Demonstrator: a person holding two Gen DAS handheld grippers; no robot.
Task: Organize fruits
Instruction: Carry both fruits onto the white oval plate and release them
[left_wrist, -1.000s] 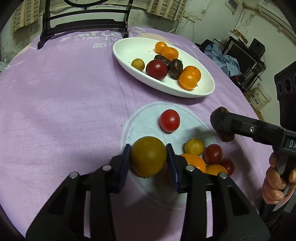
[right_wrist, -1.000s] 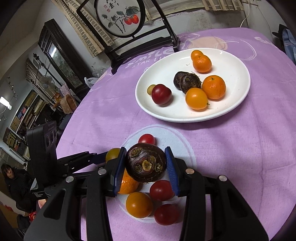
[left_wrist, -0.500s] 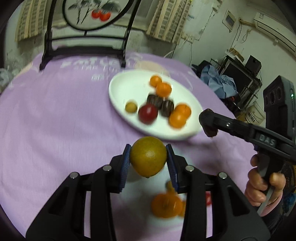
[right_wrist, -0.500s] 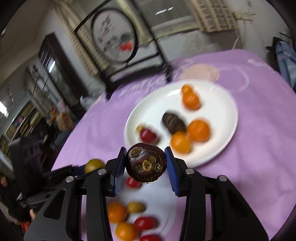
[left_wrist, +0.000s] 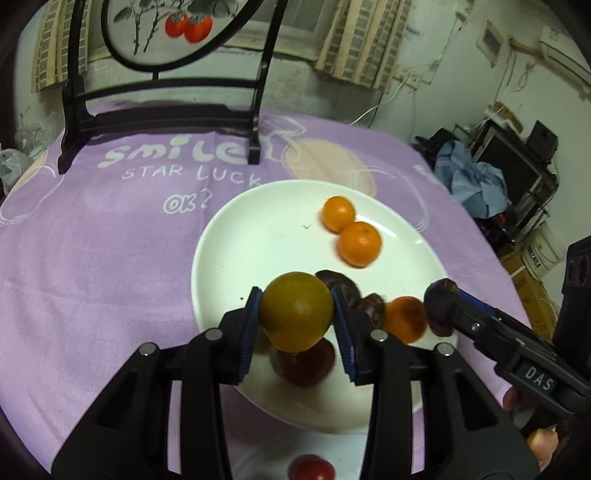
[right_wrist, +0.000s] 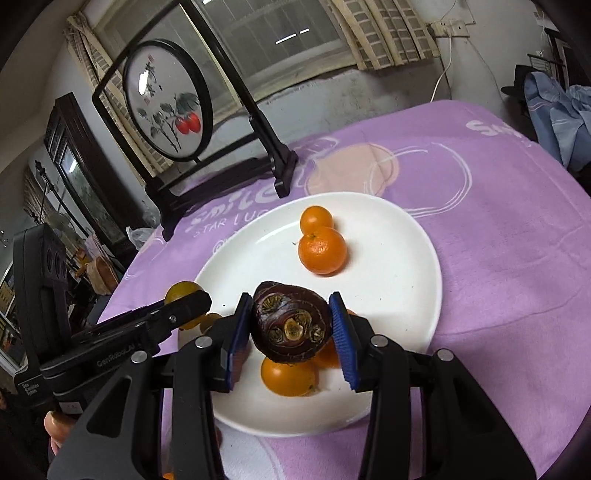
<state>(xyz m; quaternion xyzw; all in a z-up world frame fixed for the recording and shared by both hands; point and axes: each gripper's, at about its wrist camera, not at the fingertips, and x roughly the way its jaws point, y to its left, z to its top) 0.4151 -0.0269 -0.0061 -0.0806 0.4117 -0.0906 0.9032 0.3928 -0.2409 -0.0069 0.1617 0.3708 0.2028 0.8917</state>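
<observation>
My left gripper (left_wrist: 296, 320) is shut on a yellow-green round fruit (left_wrist: 296, 311) and holds it above the near part of the white plate (left_wrist: 258, 236). My right gripper (right_wrist: 291, 328) is shut on a dark brown water chestnut (right_wrist: 291, 325), also above the plate (right_wrist: 399, 258). The plate holds two oranges (left_wrist: 359, 243) at the back, dark chestnuts (left_wrist: 338, 284), another orange (left_wrist: 404, 318) and a red tomato (left_wrist: 303, 363) under the held fruit. The right gripper also shows in the left wrist view (left_wrist: 439, 306); the left one shows in the right wrist view (right_wrist: 184, 302).
A purple cloth (left_wrist: 92, 240) covers the round table. A black-framed painted screen (left_wrist: 162, 92) stands at the table's far edge. A loose red tomato (left_wrist: 310, 468) lies on the cloth in front of the plate. Clutter and shelves stand beyond the right edge.
Both grippers rose from the loose fruit pile and moved forward over the plate, each still holding its fruit. The plate now sits directly under both.
</observation>
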